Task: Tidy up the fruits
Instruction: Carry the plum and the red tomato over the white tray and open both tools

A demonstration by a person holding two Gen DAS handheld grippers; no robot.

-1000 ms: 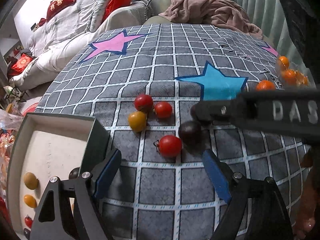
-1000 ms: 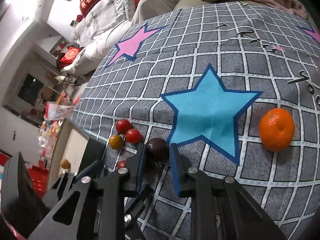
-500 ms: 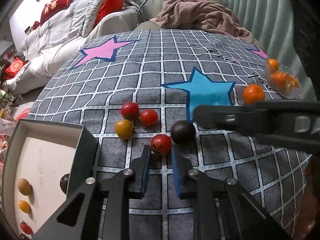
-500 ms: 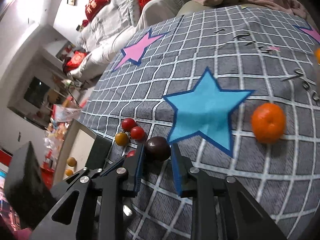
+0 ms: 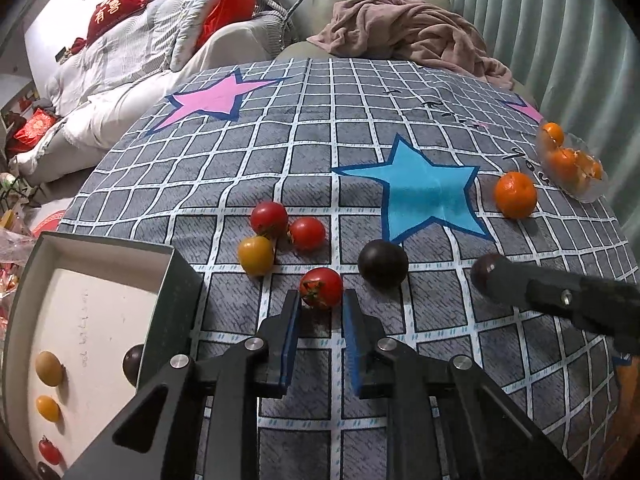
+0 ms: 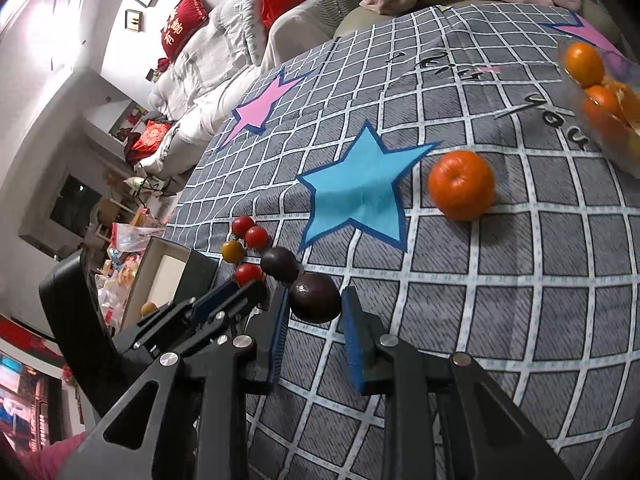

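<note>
My left gripper (image 5: 320, 306) is shut on a red tomato (image 5: 321, 288) low over the checked cloth. My right gripper (image 6: 314, 304) is shut on a dark plum (image 6: 315, 297) and holds it above the cloth; it also shows at the right of the left wrist view (image 5: 486, 274). A second dark plum (image 5: 383, 264) lies beside the tomato. Two red tomatoes (image 5: 269, 219) and a yellow one (image 5: 256, 255) lie just beyond. A loose orange (image 6: 461, 184) lies to the right. An open box (image 5: 104, 248) at the left holds several small fruits.
A clear bowl (image 5: 588, 194) of oranges sits at the cloth's right edge. A pink blanket (image 5: 412, 36) lies beyond the far edge, and a sofa with cushions (image 5: 120, 8) stands at the far left. The box wall stands close to my left gripper.
My left gripper closed from wide open onto the red tomato. My right gripper lifted its dark plum up and to the right, away from the other fruits.
</note>
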